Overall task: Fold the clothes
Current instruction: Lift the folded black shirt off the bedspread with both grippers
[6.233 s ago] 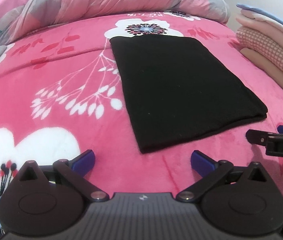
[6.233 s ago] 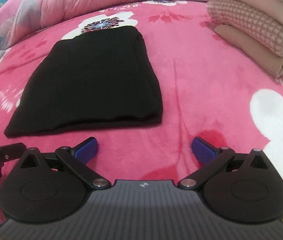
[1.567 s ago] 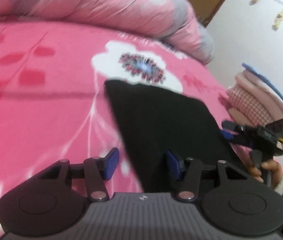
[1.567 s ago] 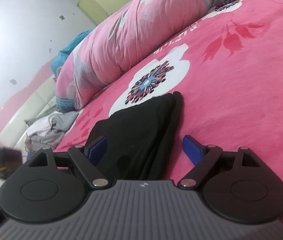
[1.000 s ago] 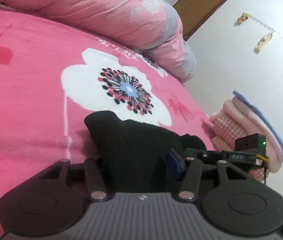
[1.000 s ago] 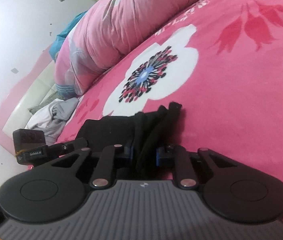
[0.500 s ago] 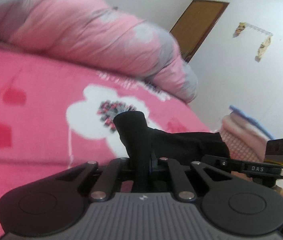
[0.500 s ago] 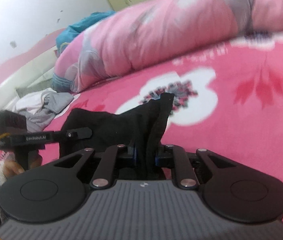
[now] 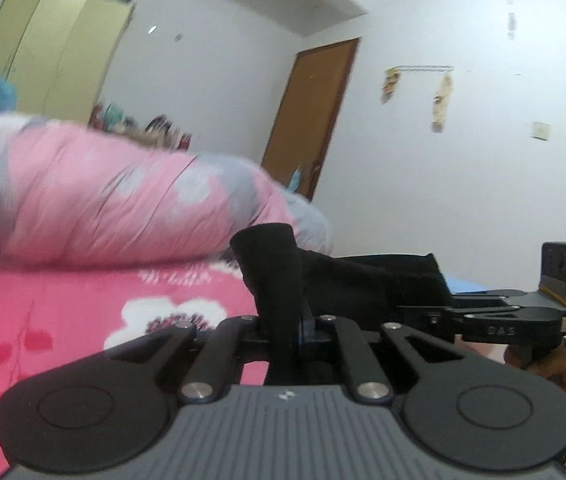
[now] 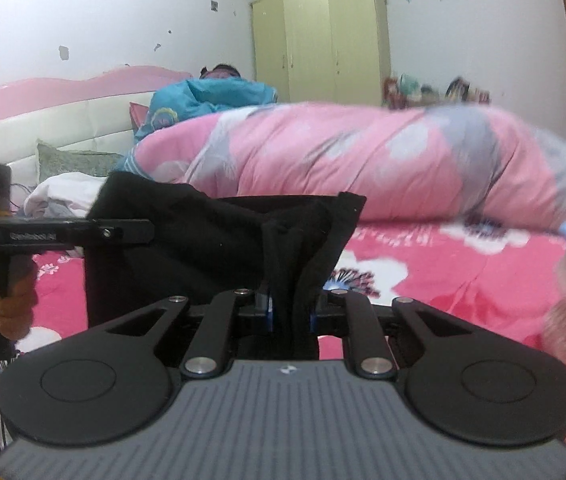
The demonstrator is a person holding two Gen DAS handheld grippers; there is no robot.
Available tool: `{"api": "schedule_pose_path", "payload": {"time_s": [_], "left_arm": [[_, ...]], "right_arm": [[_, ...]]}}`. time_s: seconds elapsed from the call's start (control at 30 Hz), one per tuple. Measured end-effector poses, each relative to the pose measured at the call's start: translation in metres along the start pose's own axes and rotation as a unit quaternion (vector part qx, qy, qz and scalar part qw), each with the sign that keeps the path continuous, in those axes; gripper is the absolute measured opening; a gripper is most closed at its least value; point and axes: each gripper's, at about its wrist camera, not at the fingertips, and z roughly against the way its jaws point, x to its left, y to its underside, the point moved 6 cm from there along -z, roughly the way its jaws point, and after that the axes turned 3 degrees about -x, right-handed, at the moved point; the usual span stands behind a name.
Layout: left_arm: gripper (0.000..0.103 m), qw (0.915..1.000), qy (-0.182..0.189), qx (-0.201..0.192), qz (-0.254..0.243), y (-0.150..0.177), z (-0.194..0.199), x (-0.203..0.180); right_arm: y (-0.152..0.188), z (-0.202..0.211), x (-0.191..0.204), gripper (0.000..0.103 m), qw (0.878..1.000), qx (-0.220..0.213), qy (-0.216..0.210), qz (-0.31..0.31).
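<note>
Since half a second ago both grippers have lifted the black folded garment [image 10: 219, 240] clear of the pink floral bedspread [image 10: 463, 268]. Left gripper [image 9: 285, 330] and right gripper [image 10: 291, 314] each pinch a corner at 12 o'clock; its long axis spans between them, equally near.

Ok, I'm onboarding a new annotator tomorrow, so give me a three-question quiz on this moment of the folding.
1. True or false: the left tool is shut on the black garment.
2. The garment is: A) flat on the pink blanket B) held up between both tools C) on the stack.
3. Fill in: the right tool is ___ on the garment.

Key: 1 true; 2 B; 3 shut.
</note>
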Motion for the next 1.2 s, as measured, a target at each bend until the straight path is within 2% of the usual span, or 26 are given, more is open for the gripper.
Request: {"api": "schedule_pose_path", "payload": {"time_s": [0.33,0.6,0.9,1.2], "left_arm": [[0.008,0.9968,0.038,-0.062,-0.034,-0.050,0.050,-0.080],[0.008,0.9884,0.094,-0.106,-0.054,-0.108,0.043,-0.156],[0.008,0.9725,0.162,-0.149,-0.076,-0.141,-0.010,-0.250],[0.008,0.9645,0.205,-0.149,-0.072,-0.150,-0.085,-0.314]], "right_arm": [[-0.049,0.091,0.021,0.012,0.995,-0.070,0.043,0.055],[-0.103,0.167,0.003,0.012,0.980,-0.130,0.101,0.110],[-0.162,0.233,-0.063,0.012,0.956,-0.167,0.184,0.155],[-0.180,0.280,-0.149,0.012,0.940,-0.194,0.242,0.144]]}}
